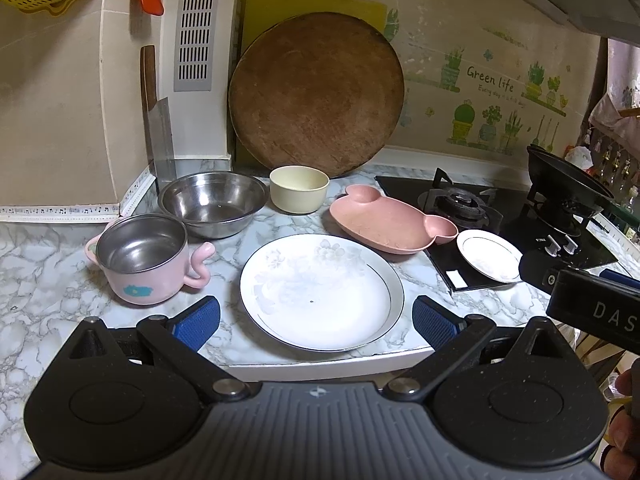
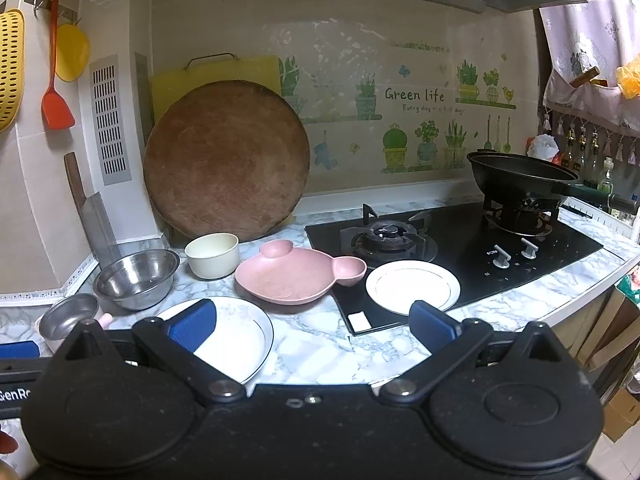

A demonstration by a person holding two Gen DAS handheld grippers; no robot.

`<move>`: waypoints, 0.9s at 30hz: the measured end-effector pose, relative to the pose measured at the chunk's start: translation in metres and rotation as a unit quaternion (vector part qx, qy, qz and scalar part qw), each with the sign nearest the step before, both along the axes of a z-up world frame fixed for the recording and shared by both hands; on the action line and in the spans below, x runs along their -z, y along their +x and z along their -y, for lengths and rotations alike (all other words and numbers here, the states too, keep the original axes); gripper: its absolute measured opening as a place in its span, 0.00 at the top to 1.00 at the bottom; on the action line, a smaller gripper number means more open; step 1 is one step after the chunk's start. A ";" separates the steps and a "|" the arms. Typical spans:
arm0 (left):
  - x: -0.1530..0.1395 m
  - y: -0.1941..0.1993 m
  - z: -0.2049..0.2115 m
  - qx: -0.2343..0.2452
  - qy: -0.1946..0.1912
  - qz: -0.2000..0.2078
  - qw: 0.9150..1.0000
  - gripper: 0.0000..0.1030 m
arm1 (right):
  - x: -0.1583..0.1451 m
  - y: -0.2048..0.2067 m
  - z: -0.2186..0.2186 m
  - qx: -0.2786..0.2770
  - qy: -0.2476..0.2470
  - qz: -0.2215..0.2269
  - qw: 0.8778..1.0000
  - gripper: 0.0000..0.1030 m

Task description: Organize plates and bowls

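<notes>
A large white plate [image 1: 320, 292] lies at the counter's front edge; it also shows in the right wrist view [image 2: 240, 336]. Behind it sit a pink mouse-shaped dish [image 1: 390, 220] [image 2: 294, 274], a cream bowl [image 1: 299, 189] [image 2: 212, 255], a steel bowl [image 1: 212, 204] [image 2: 136, 278] and a pink steel-lined cup with handles [image 1: 142, 258] [image 2: 68, 316]. A small white plate [image 1: 490, 255] [image 2: 412, 286] rests on the stove's front corner. My left gripper [image 1: 316, 322] is open and empty, just in front of the large plate. My right gripper [image 2: 312, 324] is open and empty above the counter's front.
A black gas stove [image 2: 460, 240] with a wok [image 2: 520, 178] fills the right side. A round wooden board [image 2: 226, 160] and yellow board [image 2: 212, 76] lean on the back wall. A cleaver [image 1: 160, 144] stands at the left wall. The counter edge [image 1: 320, 364] is close.
</notes>
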State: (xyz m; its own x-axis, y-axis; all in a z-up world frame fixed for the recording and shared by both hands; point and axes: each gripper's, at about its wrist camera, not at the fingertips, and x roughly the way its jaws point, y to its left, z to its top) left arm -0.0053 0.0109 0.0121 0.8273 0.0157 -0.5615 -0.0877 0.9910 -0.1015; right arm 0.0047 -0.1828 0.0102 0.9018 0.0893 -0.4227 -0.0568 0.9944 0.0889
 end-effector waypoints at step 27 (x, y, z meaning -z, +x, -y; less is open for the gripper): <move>0.002 -0.001 -0.007 -0.006 -0.020 0.007 1.000 0.00 | 0.000 0.002 -0.001 -0.009 -0.002 -0.001 1.000 0.00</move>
